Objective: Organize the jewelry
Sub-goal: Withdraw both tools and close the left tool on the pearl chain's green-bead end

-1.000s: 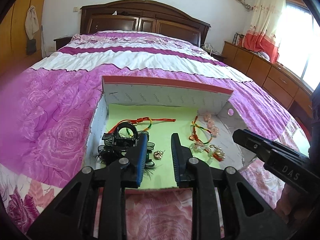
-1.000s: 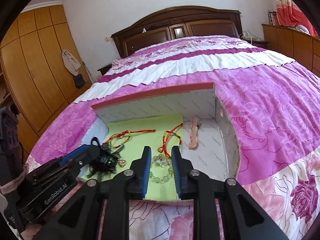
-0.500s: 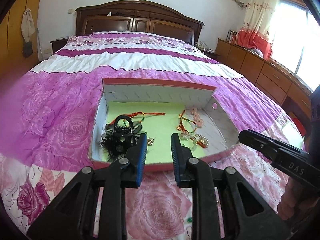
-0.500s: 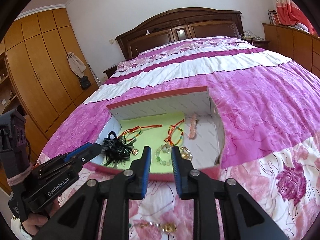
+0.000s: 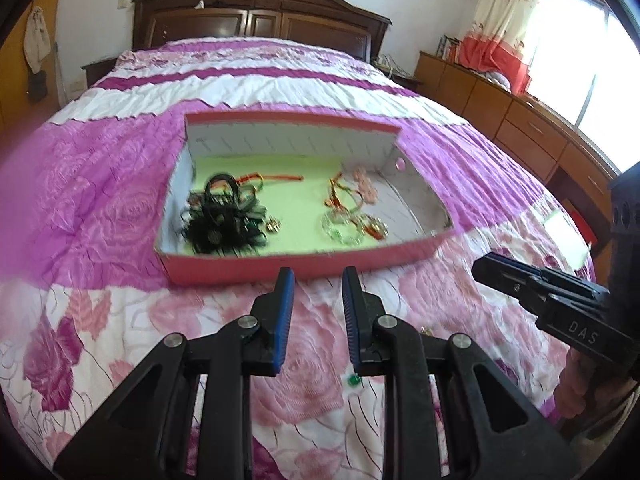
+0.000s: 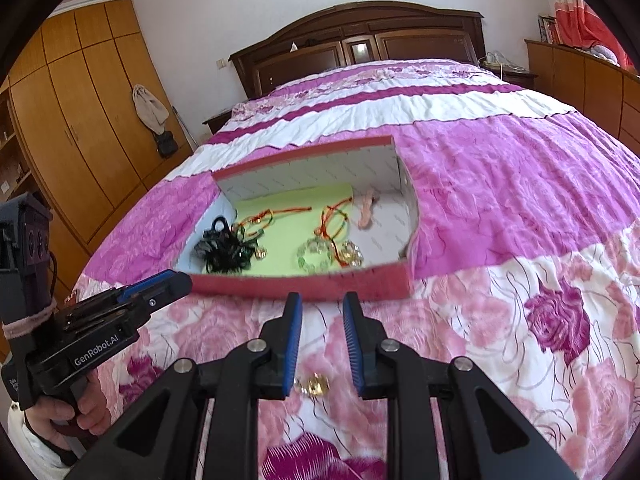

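Observation:
A shallow red box (image 5: pixel 304 268) with a green lining lies on the bedspread. It holds a black hair ornament (image 5: pixel 224 224), red cord bracelets (image 5: pixel 276 178), a clear bead bracelet (image 5: pixel 344 228) and a pink bead string (image 5: pixel 366 190). My left gripper (image 5: pixel 318 280) hovers just short of the box's front wall, jaws slightly apart and empty. My right gripper (image 6: pixel 322 304) stands the same way beside it, also empty. A gold ornament (image 6: pixel 314 385) lies on the bedspread under the right gripper. A small green bead (image 5: pixel 353 380) lies under the left one.
The pink floral bedspread (image 6: pixel 520 240) spreads all around the box. A dark wooden headboard (image 6: pixel 360 40) stands at the far end. Wooden wardrobes (image 6: pixel 80 100) line the left side, low drawers (image 5: pixel 520 128) and a curtained window the right.
Both grippers have drawn back from over the box, so it now lies farther ahead. The bedspread in front of it, with the gold ornament and green bead, has come into view.

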`<state>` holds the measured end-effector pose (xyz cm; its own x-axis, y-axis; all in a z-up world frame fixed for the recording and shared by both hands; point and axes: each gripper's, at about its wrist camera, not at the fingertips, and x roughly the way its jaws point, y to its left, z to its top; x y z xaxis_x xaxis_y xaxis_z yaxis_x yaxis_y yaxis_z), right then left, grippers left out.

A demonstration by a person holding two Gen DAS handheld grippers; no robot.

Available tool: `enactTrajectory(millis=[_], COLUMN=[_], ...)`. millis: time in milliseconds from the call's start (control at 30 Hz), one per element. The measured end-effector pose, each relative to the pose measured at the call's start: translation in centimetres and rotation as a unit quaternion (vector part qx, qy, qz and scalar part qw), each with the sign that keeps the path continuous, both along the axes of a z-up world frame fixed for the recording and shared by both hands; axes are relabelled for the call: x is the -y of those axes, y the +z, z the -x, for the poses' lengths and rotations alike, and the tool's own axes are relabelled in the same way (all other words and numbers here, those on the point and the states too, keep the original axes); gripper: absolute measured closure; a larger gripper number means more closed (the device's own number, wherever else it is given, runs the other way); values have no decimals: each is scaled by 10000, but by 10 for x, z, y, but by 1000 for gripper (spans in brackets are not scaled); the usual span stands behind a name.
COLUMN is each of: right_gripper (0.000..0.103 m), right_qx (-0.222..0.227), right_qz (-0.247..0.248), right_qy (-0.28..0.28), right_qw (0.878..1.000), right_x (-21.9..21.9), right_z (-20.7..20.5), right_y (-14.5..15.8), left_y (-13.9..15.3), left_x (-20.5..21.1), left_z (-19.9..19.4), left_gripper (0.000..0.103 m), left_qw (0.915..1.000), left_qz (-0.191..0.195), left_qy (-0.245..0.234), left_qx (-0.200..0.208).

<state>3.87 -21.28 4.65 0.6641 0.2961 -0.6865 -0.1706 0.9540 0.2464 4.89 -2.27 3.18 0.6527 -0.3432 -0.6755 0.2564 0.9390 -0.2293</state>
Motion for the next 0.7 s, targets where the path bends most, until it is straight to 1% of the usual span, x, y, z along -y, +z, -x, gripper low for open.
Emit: enactTrajectory(millis=[333,700], right_gripper=[77,72], right_qx=[-264,-685], right_qz=[56,-121], right_qy=[186,331], right_qw=[9995,9970], right_x=[0,4], right_z=[12,11], right_y=[-16,-36], left_y=[-18,-40], left_x=[10,19], left_z=[15,21], left_gripper=[87,87], left_qw=[9987,9942], left_qz=[-91,-239], left_qy=[-345,-675], left_qx=[-361,-799])
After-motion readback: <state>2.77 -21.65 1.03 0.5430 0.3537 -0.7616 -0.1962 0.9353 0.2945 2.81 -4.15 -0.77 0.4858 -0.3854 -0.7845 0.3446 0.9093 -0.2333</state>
